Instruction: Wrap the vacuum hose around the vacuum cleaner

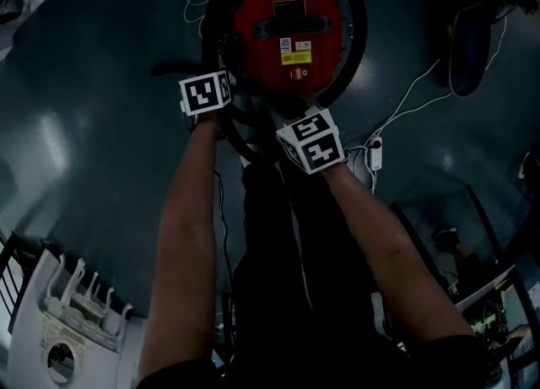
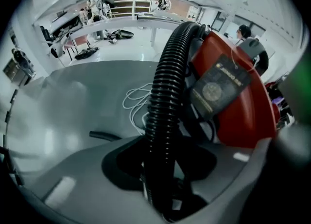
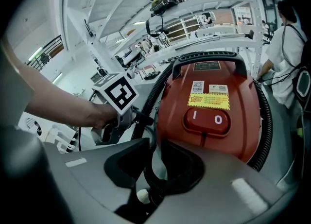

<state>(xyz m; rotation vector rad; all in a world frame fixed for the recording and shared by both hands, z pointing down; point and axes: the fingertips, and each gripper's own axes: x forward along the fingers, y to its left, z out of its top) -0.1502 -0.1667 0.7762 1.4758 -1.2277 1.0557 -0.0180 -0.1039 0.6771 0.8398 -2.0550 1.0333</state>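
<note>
Head view: red vacuum cleaner (image 1: 287,29) stands on the grey floor (image 1: 101,126), toward the far edge of the visible patch, straight ahead of both arms. The black hose (image 1: 356,37) rings most of the body, and the free run comes round to the near side where both grippers work.

Left gripper (image 2: 163,155): clamped across the ribbed hose, which rises from its jaws up along the vacuum's side. Right gripper (image 3: 160,169): clenched tighter on a bend of black ribbed hose low at the near side. There's a small white knob beside it, can't say what.

Handling, my read:
- Hose is corrugated, so light, bendy and springy. It will try to uncoil if let go.
- The ribs give good bite and slip looks unlikely. Grab the ribbed run, two holds a little apart, and feed it round.
- Don't crush it hard; the wall probably kinks.
- Body is hard plastic and heavier than the hose, but it may slide or tip if the hose is yanked. The top handle (image 3: 209,57) is the place to steady it.
- White cables (image 1: 413,96) on the floor nearby are a snag risk.

Writing:
- Rocker switch (image 3: 206,119) is marked "I" and "O".
- Yellow label (image 3: 209,101) above it has print too small to read.
- Same for the two small stickers (image 3: 197,87) and the plate (image 3: 206,66) under the handle.
- Left gripper view shows a dark hang tag (image 2: 218,84) with a round gold emblem; lettering is blurred.
</note>
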